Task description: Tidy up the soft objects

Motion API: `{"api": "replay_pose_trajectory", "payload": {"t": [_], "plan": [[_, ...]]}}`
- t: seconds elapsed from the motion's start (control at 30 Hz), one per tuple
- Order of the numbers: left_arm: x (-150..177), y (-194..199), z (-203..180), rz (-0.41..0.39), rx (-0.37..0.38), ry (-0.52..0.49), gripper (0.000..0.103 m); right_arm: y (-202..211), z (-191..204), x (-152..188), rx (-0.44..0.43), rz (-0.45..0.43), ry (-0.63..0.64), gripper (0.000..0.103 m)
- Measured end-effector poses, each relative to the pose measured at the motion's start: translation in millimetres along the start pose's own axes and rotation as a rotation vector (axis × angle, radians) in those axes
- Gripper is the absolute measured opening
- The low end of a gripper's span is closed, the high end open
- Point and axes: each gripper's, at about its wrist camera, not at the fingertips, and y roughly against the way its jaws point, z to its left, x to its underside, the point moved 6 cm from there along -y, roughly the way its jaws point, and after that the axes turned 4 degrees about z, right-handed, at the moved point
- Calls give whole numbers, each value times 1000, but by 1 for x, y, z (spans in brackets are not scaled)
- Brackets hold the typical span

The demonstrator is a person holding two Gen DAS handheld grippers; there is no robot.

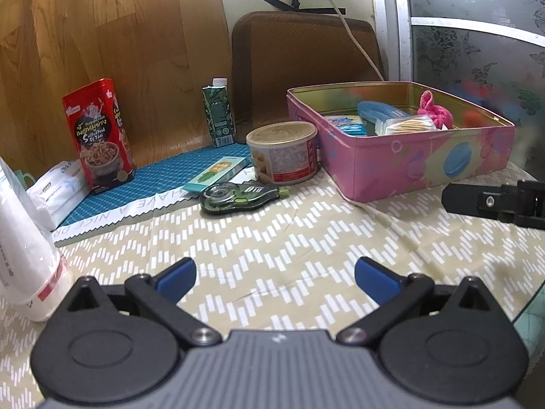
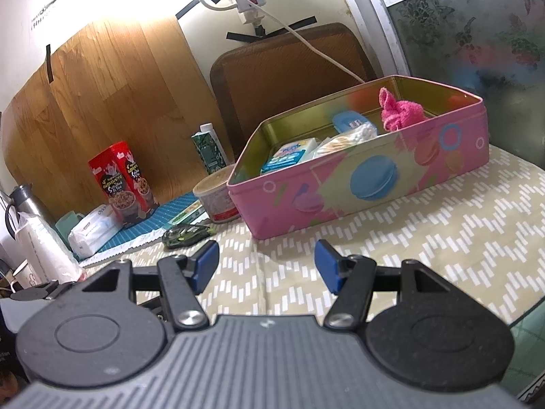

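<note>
A pink tin box (image 1: 425, 167) stands on the patterned cloth at the right; it also shows in the right wrist view (image 2: 368, 184). Inside lie a pink fluffy cloth (image 1: 436, 112) (image 2: 400, 109), a tissue pack (image 1: 344, 124) (image 2: 289, 156), a blue case (image 1: 385, 110) and a tub of cotton swabs (image 1: 408, 125). A white wet-wipes pack (image 1: 56, 184) (image 2: 93, 231) lies at the far left. My left gripper (image 1: 275, 277) is open and empty above the cloth. My right gripper (image 2: 265, 264) is open and empty just before the box; part of it shows at the left wrist view's right edge (image 1: 494, 201).
A red snack box (image 1: 98, 136), a green carton (image 1: 219, 116), a round tub (image 1: 282, 151), a small green box (image 1: 218, 173) and a correction-tape dispenser (image 1: 238, 196) stand left of the tin. A white bag (image 1: 24, 238) is at the near left. The table edge runs at the right.
</note>
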Motion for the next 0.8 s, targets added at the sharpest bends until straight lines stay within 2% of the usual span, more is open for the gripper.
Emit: {"api": "replay_pose_trajectory", "payload": {"t": [0.57, 0.8], "plan": [[5, -15, 47, 23, -22, 100, 103, -30, 30, 5, 1, 59, 69, 64], [12, -15, 86, 11, -83, 154, 103, -47, 55, 4, -17, 80, 121, 64]]}}
